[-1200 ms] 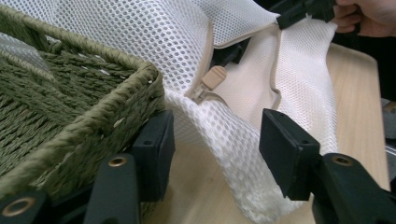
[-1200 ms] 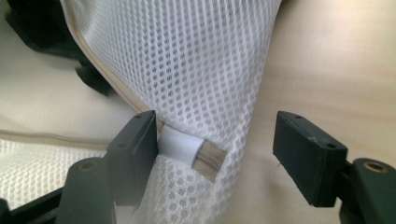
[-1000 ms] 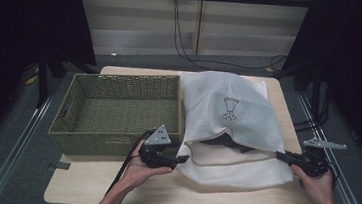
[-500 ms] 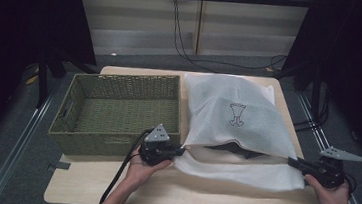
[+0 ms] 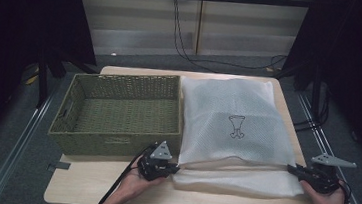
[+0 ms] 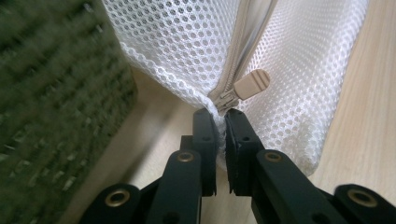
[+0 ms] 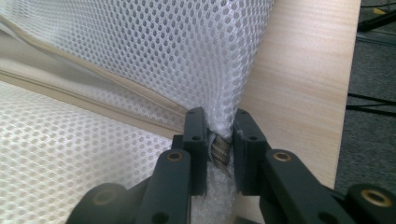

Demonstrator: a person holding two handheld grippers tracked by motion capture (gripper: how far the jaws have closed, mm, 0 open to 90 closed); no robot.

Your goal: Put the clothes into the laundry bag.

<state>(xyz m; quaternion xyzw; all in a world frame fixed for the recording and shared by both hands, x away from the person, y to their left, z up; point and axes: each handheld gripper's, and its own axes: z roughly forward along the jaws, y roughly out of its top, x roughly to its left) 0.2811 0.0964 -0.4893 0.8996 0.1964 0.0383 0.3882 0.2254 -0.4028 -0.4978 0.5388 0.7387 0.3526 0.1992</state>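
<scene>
My left fingers [image 6: 219,122] pinch the mesh bag [image 5: 237,122] beside its zipper pull [image 6: 251,82]; my right fingers [image 7: 220,135] pinch its far corner, both hands low over the desk [image 5: 85,186].

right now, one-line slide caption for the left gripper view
Left gripper pinches the white mesh zip bag just below its beige zipper pull, beside the green woven basket.

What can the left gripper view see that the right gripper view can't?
Left gripper view: the beige zipper pull just above the left tongs, and the green woven basket beside them. Right gripper view: the dark floor past the table's edge, and the bag's open zipper band running away from the right tongs. Both: black tongs pinching the white mesh bag on the pale wooden table.
</scene>
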